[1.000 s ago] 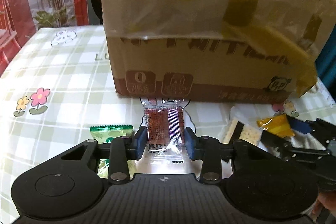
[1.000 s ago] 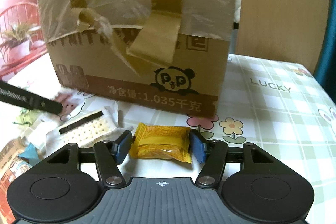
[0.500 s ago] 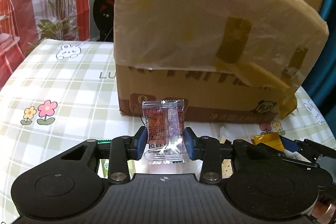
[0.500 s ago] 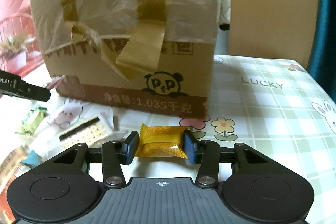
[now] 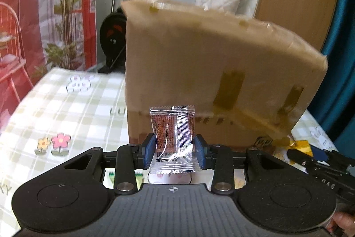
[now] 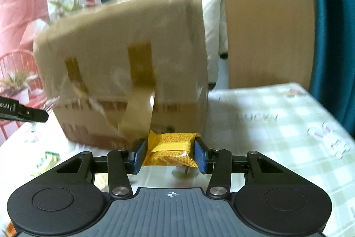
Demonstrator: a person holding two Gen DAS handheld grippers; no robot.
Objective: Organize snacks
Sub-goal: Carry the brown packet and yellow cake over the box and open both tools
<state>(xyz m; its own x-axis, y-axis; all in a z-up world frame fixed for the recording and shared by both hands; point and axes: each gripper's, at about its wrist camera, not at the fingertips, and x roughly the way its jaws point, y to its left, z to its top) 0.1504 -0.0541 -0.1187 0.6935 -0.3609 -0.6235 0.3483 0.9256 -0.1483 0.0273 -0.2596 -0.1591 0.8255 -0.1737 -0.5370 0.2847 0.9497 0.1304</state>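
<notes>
My left gripper is shut on a clear packet with red-brown contents and holds it upright above the table, in front of the cardboard box. My right gripper is shut on a yellow snack packet and holds it off the table near the box's right front corner. The box is taped, with a raised flap; its inside is hidden. The right gripper also shows at the right edge of the left wrist view, and the left gripper's tip at the left of the right wrist view.
A checked tablecloth with flowers covers the table. A green packet lies under my left gripper and shows at the left in the right wrist view. An exercise bike, a plant and a wooden panel stand behind.
Both grippers have risen with their packets, from table level to well above it. The box looks lower and further off, and more of the room behind shows.
</notes>
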